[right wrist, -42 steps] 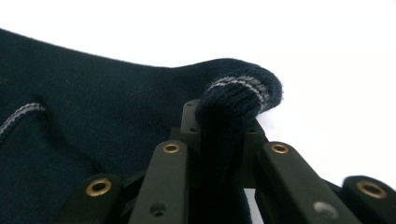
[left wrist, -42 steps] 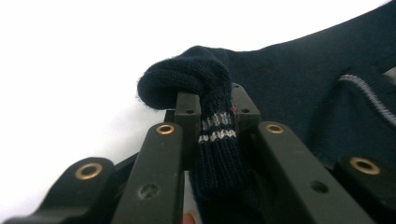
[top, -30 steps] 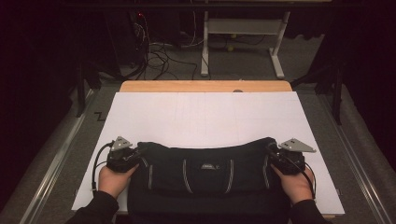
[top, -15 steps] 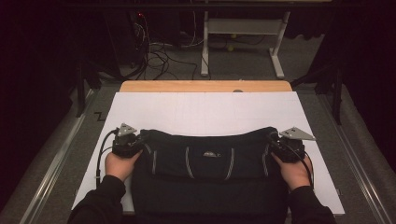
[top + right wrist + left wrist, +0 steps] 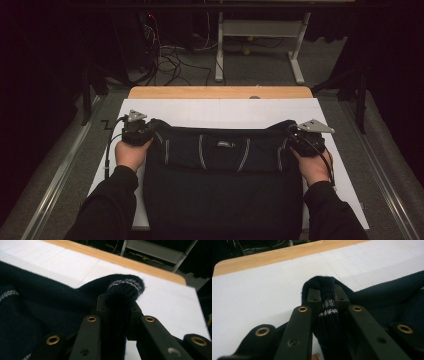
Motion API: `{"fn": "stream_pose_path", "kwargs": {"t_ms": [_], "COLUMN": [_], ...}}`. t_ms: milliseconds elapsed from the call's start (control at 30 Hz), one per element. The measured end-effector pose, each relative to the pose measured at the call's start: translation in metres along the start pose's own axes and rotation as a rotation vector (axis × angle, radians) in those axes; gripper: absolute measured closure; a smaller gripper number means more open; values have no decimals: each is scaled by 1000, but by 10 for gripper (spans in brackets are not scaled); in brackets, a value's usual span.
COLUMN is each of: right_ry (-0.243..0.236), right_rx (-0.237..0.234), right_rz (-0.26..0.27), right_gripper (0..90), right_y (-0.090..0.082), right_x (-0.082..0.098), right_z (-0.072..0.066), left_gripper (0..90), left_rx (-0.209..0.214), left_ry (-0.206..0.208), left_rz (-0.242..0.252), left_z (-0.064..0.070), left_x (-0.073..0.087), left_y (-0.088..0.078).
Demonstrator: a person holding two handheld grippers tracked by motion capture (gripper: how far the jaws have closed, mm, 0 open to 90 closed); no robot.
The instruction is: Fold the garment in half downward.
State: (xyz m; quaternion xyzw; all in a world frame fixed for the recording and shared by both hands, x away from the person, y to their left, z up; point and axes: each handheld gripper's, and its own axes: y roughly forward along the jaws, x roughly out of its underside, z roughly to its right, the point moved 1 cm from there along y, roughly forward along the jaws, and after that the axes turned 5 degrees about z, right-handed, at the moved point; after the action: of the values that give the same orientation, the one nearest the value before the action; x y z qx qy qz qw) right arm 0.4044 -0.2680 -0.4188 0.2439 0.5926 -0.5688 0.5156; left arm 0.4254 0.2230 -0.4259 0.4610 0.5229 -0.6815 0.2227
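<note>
Left hand-held gripper [image 5: 150, 131] was clamped on one end of a dark knitted garment [image 5: 222, 165], its jaws pinching a bunched fold with a pale stripe. Right hand-held gripper [image 5: 294, 136] was clamped on the opposite end in the same way. Between them the garment was stretched across the white sheet [image 5: 220, 112] covering the desk [image 5: 220, 92], its top edge near the middle and the rest draped over the desk's near edge.
</note>
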Motion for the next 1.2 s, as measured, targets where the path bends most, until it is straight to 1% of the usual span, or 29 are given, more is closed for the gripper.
{"fn": "stream_pose_path", "kwargs": {"t_ms": [67,100,167,267,300,367,400,433,467,500,533,567,667,733,767,800,867,933,967,1000,1067,1100,1200], "right_ry": [-18,-17,-12,14,23,48,63,75,82,86,92,107,129,151,160,161,155,144,144,147,159,163,165], "right_rx": [17,26,43,54,53,42,40,34,34,37,35,32,43,33,26,21,5,-23,-44,-66,-118,-136,-170], "right_rz": [14,20,33,37,33,7,-17,-41,-64,-85,-96,-94,-78,-55,-42,-31,-12,-8,-2,1,-4,-18,-60], "right_gripper": [788,788,788,786,783,761,736,698,673,633,577,532,426,407,405,402,399,390,390,394,422,423,427], "right_y": [2,3,3,5,6,10,14,17,21,23,25,25,17,9,4,-1,-10,-17,-20,-23,-26,-26,-23], "right_x": [-8,-12,-19,-27,-28,-26,-24,-20,-17,-13,-10,-6,0,3,5,6,12,18,22,27,38,43,56], "right_z": [1,2,6,13,15,18,19,19,19,18,18,17,20,23,24,24,22,17,14,10,2,-2,-12], "left_gripper": [772,772,772,771,769,763,756,745,723,681,626,576,455,392,364,358,357,339,340,340,342,340,344], "left_rx": [-8,-8,-6,-7,-3,11,12,3,-2,0,8,11,7,8,11,21,39,79,103,118,158,175,188], "left_ry": [0,-5,-25,-33,-48,-64,-63,-72,-95,-125,-151,-164,-178,-178,-177,-177,-152,-136,-124,-108,-107,-109,-88], "left_rz": [20,32,48,64,56,14,-7,-25,-37,-45,-51,-58,-62,-82,-82,-67,-58,-35,-35,-32,-47,-56,-106], "left_z": [1,0,-2,-2,-1,-2,-2,-1,-2,-2,-3,-5,-8,-9,-9,-8,-1,10,17,25,38,43,56], "left_x": [-4,-7,-14,-22,-21,-16,-12,-8,-5,-1,3,6,14,18,20,22,25,32,36,42,53,57,64], "left_y": [0,-1,0,3,6,15,20,24,28,30,32,31,24,18,14,9,-1,-10,-13,-15,-14,-12,-3]}}
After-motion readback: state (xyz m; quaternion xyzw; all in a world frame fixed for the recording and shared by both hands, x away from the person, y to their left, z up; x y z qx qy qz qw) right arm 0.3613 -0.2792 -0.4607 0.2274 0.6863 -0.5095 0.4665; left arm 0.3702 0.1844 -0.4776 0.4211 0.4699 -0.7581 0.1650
